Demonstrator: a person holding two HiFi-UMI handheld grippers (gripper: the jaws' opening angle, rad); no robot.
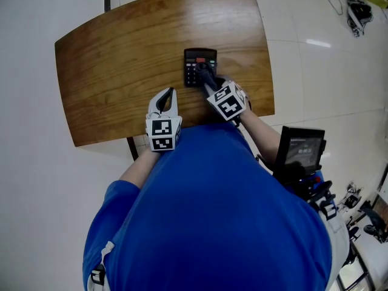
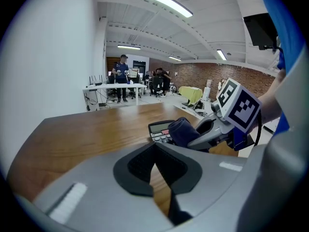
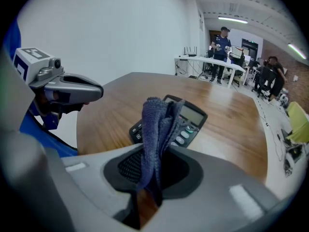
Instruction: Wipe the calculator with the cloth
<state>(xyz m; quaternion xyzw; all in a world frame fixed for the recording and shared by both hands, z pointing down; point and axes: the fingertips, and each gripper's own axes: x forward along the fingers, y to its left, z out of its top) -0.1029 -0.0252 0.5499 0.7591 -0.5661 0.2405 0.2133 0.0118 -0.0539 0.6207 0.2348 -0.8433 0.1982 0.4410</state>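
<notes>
Our right hand-held gripper (image 3: pixel 152 178) clamps the blue cloth (image 3: pixel 157 129) so its loose end reaches the keys of the calculator (image 1: pixel 200 58), lying right of middle on the desk (image 1: pixel 121 71), while our left hand-held gripper (image 2: pixel 159 168), closed and empty, sits at the near edge, clear of the wiping.

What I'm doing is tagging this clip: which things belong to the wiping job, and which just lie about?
Job:
calculator
blue cloth, clamped in the right gripper
wooden table beneath

Lying about:
left gripper, shut and empty
black screen at the person's right
cables on the floor
</notes>
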